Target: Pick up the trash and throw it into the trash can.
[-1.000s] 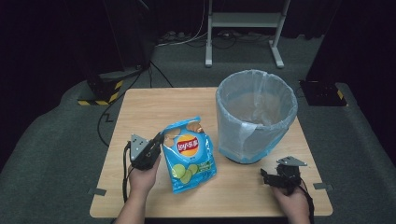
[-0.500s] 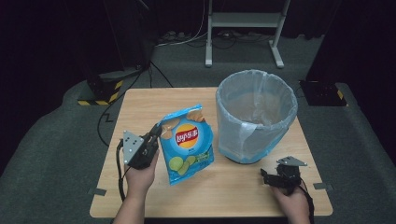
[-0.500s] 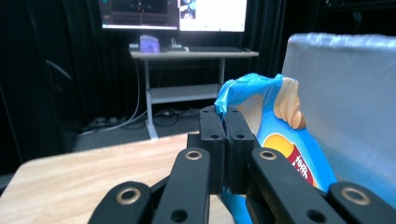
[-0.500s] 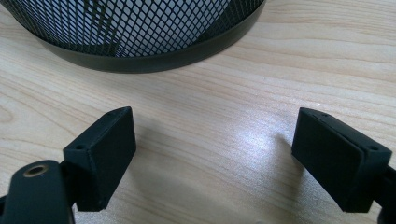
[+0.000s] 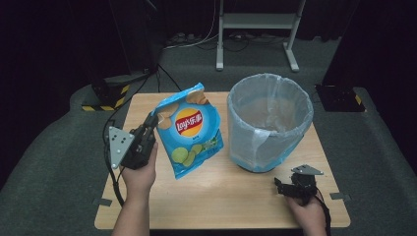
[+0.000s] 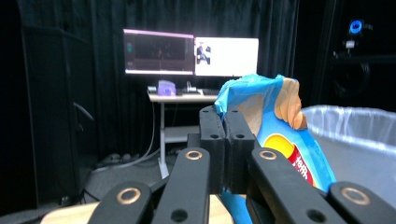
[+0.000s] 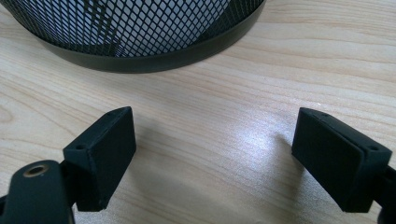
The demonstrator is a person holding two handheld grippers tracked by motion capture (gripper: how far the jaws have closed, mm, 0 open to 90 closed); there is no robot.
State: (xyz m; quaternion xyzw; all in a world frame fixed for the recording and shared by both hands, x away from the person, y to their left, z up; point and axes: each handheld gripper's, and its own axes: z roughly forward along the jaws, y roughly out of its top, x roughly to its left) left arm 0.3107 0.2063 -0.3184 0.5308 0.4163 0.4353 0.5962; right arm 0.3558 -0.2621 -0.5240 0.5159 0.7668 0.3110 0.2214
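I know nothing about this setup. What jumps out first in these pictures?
A bright blue chip bag hangs above the left half of the wooden table, pinched at its top corner by the left gripper. Right of it stands a mesh bin lined with a clear plastic bag. The right gripper rests near the table's front right corner, its jaws wide apart with nothing between them.

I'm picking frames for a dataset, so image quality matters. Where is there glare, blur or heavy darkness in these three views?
High view: the table is lit from above with a pale sheen on the wood, surroundings near black. Left gripper view: the monitors glow and look slightly soft; the chip bag and closed jaws are reasonably clear. Right gripper view: a bright glare patch on the wood, the open jaws casting soft shadows, the mesh bin sharp.
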